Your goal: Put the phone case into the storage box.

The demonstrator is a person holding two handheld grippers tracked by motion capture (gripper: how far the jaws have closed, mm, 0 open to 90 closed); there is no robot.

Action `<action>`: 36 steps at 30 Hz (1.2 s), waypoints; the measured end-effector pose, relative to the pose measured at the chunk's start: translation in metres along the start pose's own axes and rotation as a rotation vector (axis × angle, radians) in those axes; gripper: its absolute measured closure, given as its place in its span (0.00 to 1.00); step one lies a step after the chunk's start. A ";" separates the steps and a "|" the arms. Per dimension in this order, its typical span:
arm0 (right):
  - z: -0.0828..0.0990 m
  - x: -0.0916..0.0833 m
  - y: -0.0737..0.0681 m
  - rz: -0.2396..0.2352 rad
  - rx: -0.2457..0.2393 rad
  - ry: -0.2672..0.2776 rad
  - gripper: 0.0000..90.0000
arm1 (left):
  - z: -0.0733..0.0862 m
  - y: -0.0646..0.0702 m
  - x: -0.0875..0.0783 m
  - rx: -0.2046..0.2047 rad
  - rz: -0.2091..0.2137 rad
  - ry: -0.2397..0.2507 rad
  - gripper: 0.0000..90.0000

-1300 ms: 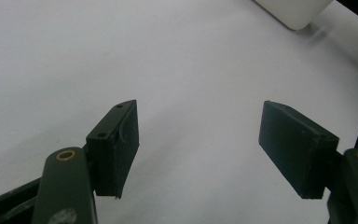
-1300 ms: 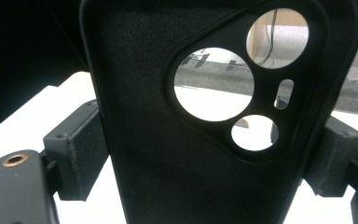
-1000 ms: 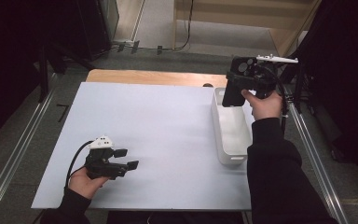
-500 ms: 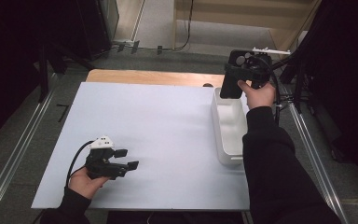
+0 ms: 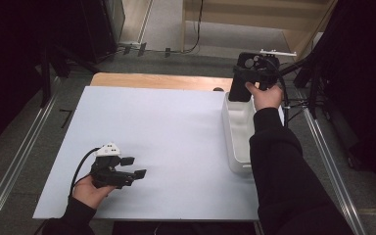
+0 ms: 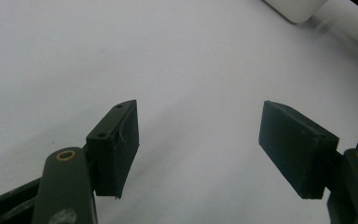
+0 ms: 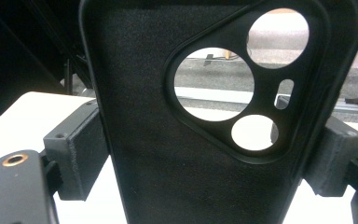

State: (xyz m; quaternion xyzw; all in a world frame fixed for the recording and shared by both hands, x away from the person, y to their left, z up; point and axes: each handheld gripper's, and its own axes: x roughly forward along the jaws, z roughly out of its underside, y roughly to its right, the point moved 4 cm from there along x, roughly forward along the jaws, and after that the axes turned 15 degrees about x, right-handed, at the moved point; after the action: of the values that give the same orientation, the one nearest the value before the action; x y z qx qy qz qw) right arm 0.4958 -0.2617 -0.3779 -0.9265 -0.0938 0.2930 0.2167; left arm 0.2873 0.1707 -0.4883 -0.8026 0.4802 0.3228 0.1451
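A black phone case (image 5: 239,89) with round camera cut-outs hangs over the far end of a white bin (image 5: 235,142), held up in the air. My right gripper (image 5: 247,74) is shut on it; in the right gripper view the case (image 7: 168,140) stands upright between the two pads (image 7: 77,154), which press on its side edges. My left gripper (image 5: 134,167) rests low on the white table (image 5: 166,127) at the front left. Its jaws stand wide open over the bare surface, as the left gripper view (image 6: 200,144) shows.
The long white bin stands along the table's right edge, and its corner (image 6: 293,7) shows far off in the left gripper view. A wooden strip (image 5: 156,81) runs along the table's far edge. Metal rails (image 5: 19,161) flank both sides.
My right gripper has carried the phone case a little to the left and farther away, above the bin's far end. The left gripper has stayed still.
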 end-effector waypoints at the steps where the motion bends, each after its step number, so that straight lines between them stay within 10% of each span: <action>1: 0.000 0.002 0.001 0.000 0.003 0.002 0.14 | 0.000 0.000 0.000 0.002 0.001 -0.001 0.32; 36: 0.027 0.034 0.019 0.059 0.002 -0.047 0.14 | -0.001 0.001 0.001 0.003 0.016 0.008 0.32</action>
State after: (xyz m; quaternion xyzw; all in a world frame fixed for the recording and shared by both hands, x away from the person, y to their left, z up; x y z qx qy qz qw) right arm 0.5085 -0.2591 -0.4239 -0.9215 -0.0711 0.3212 0.2065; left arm 0.2873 0.1691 -0.4881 -0.7999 0.4876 0.3200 0.1417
